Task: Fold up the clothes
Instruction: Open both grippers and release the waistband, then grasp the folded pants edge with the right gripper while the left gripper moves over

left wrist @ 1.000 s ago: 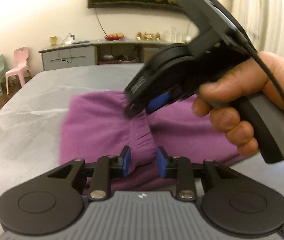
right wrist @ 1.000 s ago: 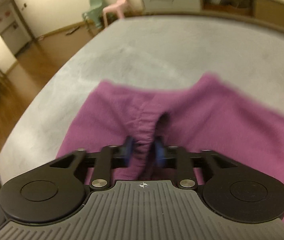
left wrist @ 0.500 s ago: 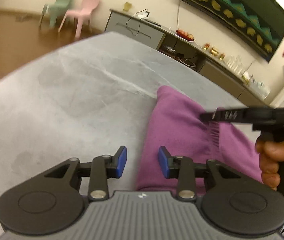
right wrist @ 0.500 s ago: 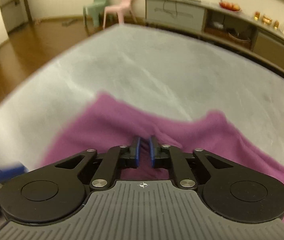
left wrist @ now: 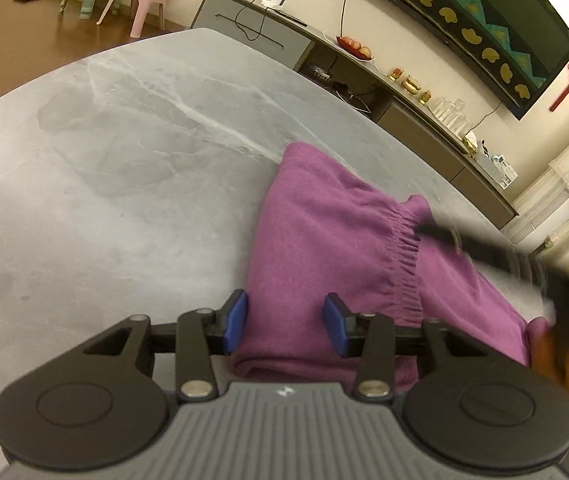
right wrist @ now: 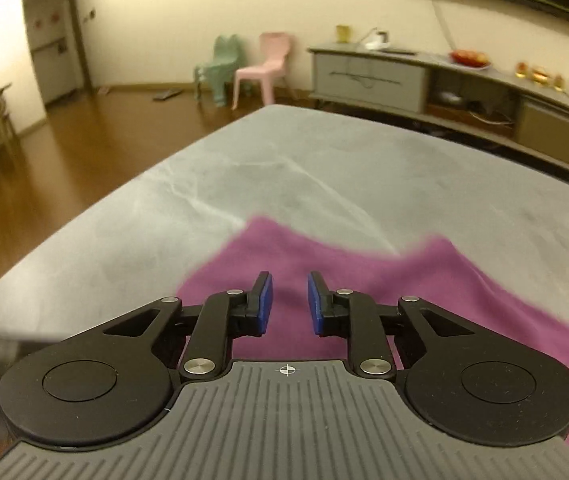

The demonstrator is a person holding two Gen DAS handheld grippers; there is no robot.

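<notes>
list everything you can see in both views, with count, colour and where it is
garment: one, purple, folded on the right part of the table, elastic waistband showing
table: one, grey marbled, fills the foreground
small chairs: two, one pink and one green, side by side on the wooden floor by the far wall
sideboard: one, grey, long, against the wall
fruit dish: one, red, on the sideboard
wall hanging: one, dark green with gold shapes, above the sideboard
left gripper: one, black with blue pads, jaws opening over the garment's left edge
right gripper: one, black with blue pads, jaws opening above the garment, nothing pinched
</notes>
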